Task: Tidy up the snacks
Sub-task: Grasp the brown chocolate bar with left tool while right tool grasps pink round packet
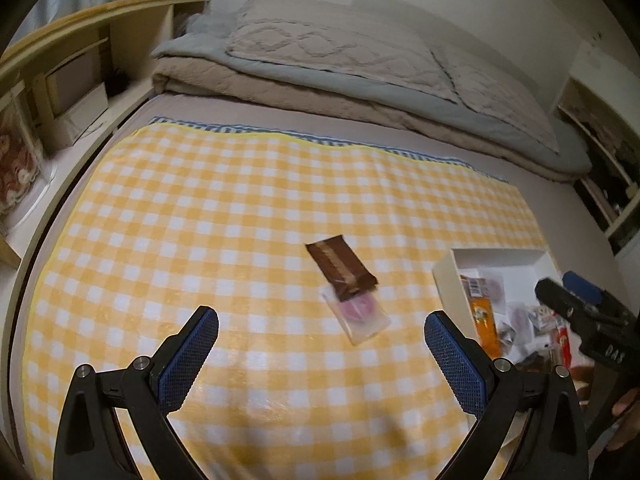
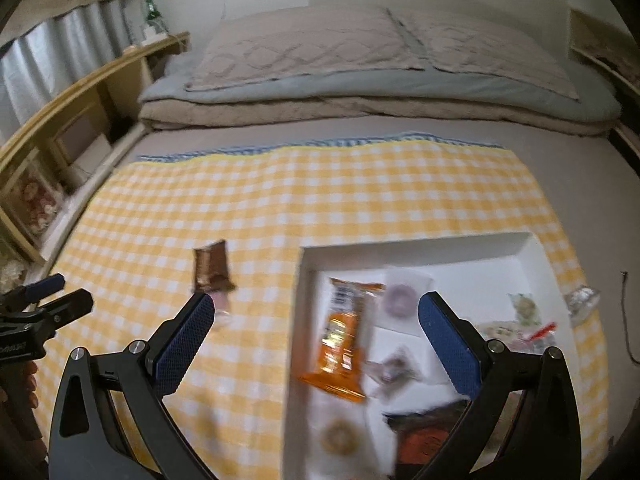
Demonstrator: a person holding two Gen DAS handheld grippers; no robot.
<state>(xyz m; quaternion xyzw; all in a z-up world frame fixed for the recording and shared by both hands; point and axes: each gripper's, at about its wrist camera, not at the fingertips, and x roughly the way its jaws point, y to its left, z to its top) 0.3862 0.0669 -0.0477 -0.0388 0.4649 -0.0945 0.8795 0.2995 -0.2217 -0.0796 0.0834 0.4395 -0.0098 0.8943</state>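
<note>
The left gripper [image 1: 321, 354] is held low and level, its two blue-padded fingers [image 1: 188, 356] spread wide with nothing between them. The right gripper [image 2: 314, 346] is just as wide, its pads [image 2: 182, 348] far apart and gripping nothing (its view is blurred). Seen from the left wrist camera, the right gripper [image 1: 576, 300] sits close at the right side, a hand [image 1: 624, 412] wrapped round its handle. From the right wrist camera the left gripper [image 2: 52, 294] shows at the left edge, fingertips of the holding hand [image 2: 30, 380] just visible beneath it.
</note>
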